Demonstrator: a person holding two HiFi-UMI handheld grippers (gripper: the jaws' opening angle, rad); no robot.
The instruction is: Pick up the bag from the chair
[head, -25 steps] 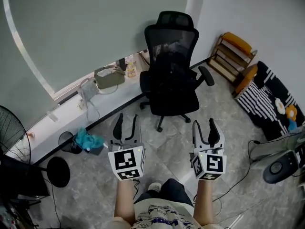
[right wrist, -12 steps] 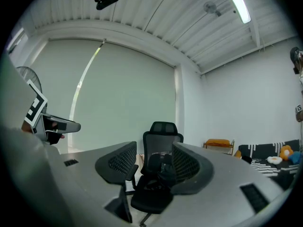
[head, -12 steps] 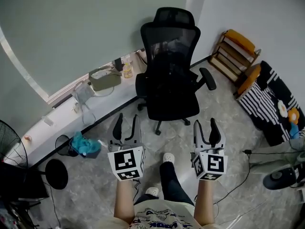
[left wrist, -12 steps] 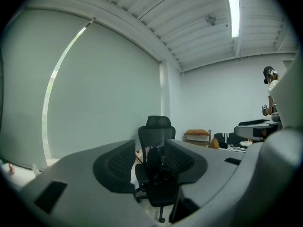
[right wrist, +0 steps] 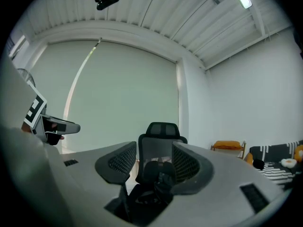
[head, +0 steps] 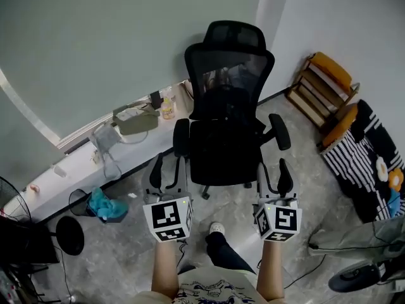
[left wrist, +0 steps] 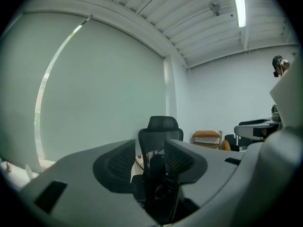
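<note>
Bag (right wrist: pixel 157 178) on chair (head: pixel 229 75); left hand-held gripper (head: pixel 168 164) and right hand-held gripper (head: pixel 272 170) wide, empty.

Not much to report from my end, there's nothing I can actually read anywhere. The white cubes on the left gripper (head: pixel 169 160) and the right gripper (head: pixel 272 166) only carry black-and-white square marker patterns, no letters or digits. The person's pale T-shirt (head: pixel 205 292) has a dark blue print at the bottom edge of the head view, but it's cut off and too blurry for me to get a word out of it. The small yellowish bottle (head: pixel 166 109) on the white window ledge (head: pixel 69 170) might have a label, but it's too tiny to tell.
</note>
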